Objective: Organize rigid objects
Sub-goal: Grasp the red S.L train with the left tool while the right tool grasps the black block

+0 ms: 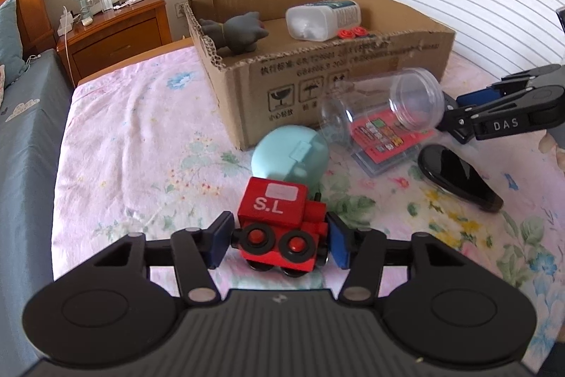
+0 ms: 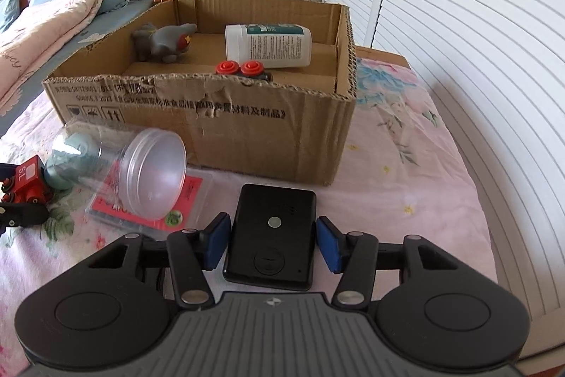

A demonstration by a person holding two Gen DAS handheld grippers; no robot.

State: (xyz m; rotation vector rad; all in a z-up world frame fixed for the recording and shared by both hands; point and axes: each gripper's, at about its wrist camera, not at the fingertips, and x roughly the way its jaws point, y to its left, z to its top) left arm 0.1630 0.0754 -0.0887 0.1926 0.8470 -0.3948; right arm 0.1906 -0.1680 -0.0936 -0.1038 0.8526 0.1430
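My left gripper is shut on a red toy train marked "S.L", its blue pads pressing both sides. The train sits on the flowered bedspread, just in front of a teal round case. My right gripper is shut on a flat black device that lies on the bedspread, pads against its long edges. Beyond both stands an open cardboard box holding a grey toy animal, a white bottle on its side and a red-wheeled piece.
A clear plastic jar lies on its side on a red card pack between the grippers, against the box front. A wooden nightstand stands behind the box. White louvred doors run along the bed's right edge.
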